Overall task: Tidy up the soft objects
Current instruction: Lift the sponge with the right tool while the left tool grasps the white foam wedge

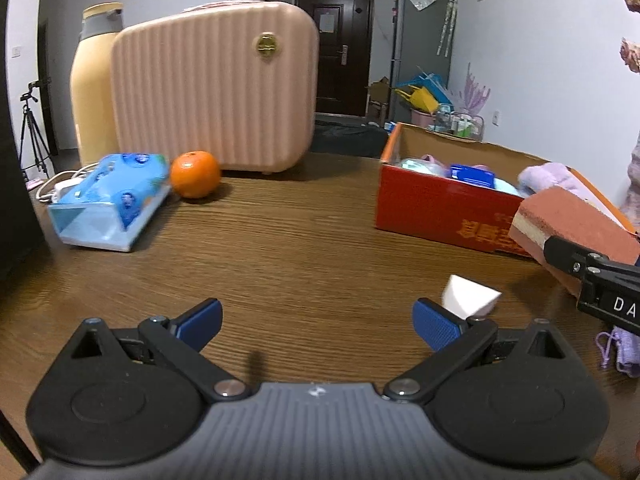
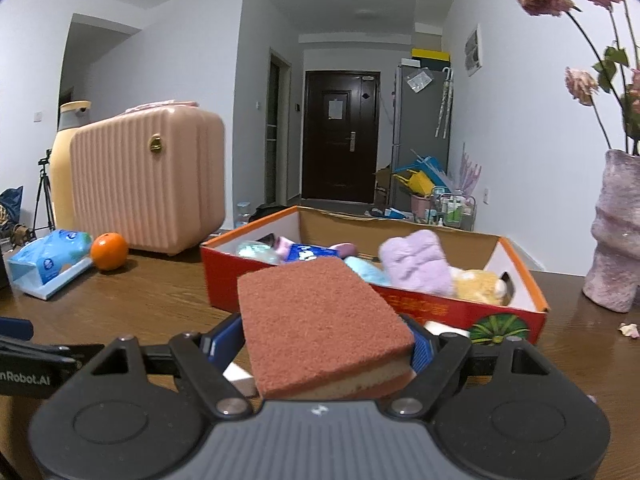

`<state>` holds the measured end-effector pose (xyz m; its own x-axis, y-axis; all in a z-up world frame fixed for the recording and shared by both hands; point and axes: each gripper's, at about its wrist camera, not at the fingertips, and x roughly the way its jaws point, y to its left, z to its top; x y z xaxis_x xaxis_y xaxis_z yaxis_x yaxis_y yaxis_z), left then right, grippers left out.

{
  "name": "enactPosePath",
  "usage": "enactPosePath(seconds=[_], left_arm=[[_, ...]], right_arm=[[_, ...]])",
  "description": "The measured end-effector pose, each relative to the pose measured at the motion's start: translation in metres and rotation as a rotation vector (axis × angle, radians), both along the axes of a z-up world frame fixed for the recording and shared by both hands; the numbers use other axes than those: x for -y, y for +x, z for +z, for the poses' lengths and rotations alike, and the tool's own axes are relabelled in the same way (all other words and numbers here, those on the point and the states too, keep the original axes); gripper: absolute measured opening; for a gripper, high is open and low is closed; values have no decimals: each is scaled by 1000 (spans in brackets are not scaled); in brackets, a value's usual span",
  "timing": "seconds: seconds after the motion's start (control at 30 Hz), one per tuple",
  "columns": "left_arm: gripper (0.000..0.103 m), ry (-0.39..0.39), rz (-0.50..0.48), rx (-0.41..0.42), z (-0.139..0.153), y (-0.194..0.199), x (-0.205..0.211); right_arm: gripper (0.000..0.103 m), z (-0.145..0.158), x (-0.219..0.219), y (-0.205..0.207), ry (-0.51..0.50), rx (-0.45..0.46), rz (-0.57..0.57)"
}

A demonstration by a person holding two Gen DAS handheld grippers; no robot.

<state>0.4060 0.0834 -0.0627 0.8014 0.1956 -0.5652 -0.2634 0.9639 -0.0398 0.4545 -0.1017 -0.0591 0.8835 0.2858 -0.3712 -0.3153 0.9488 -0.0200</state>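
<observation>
Wooden table (image 1: 304, 240) | sponge (image 2: 320, 320) pinched in your right gripper (image 2: 320, 350), just short of red box (image 2: 400, 308) | step: carry in | next: lift over rim, release | left gripper (image 1: 318, 320) spread, empty.

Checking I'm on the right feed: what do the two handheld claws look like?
Both match: the left claw and right claw have a ribbed grey body, two round black housings, black linkage arms on silver pivots, and blue textured pads. White lettering marks the sides. No sleeves or cables show.
</observation>
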Motion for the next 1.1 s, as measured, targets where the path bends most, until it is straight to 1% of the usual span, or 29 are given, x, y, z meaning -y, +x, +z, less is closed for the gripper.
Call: enactPosePath(seconds=[0.3, 0.4, 0.6, 0.73, 0.8, 0.93, 1.0, 1.1], left_arm=[[103, 6, -61, -15, -4, 20, 37], [103, 6, -91, -34, -6, 28, 47], [103, -14, -114, -76, -12, 46, 56], [103, -19, -130, -124, -18, 62, 62], [103, -23, -138, -125, -18, 66, 64], [103, 3, -151, -125, -19, 71, 69], [100, 17, -153, -109, -17, 71, 71], [90, 24, -181, -109, -17, 73, 74]], right_arm=[[81, 0, 35, 7, -2, 7, -39], [81, 0, 43, 10, -4, 10, -47], [81, 0, 53, 12, -10, 20, -55], [81, -1, 56, 14, -18, 26, -56], [81, -2, 57, 15, -18, 25, -63], [81, -3, 57, 16, -18, 25, -65], [81, -3, 56, 15, -21, 27, -65], [81, -3, 56, 15, -19, 29, -67]])
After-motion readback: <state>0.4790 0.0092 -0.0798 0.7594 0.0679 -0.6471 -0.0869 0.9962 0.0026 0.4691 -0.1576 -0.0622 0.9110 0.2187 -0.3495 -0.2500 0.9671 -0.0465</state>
